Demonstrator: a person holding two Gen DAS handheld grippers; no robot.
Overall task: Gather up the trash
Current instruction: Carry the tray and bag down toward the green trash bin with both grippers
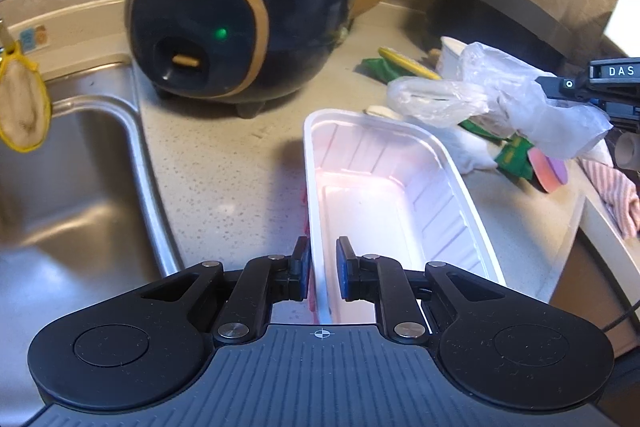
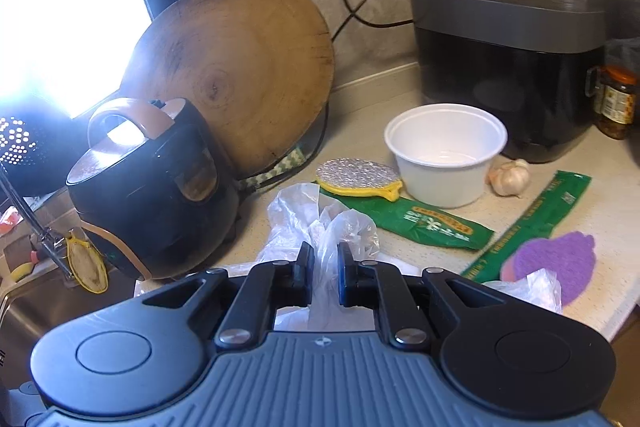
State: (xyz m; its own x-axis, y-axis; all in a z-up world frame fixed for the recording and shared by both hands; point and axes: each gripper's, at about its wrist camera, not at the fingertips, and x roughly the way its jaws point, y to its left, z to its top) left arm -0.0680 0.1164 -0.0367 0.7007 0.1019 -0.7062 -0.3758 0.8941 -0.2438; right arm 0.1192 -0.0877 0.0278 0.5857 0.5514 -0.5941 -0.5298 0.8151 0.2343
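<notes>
On the counter lie two green wrappers (image 2: 434, 225) at three o'clock of one clear plastic bag (image 2: 324, 227), pinched by the right gripper (image 2: 326, 269); the left gripper (image 1: 322, 269) clamps one white tray's (image 1: 400, 187) rim.

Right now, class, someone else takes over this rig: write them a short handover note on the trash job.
Left gripper: shut on the near wall of the white tray, which sits on the counter beside the sink.
Right gripper: shut on a clear plastic bag, lifted.
Done: bag picked up, not yet dropped in the tray.
Left on the counter: green wrappers, white cup, another plastic scrap.
</notes>
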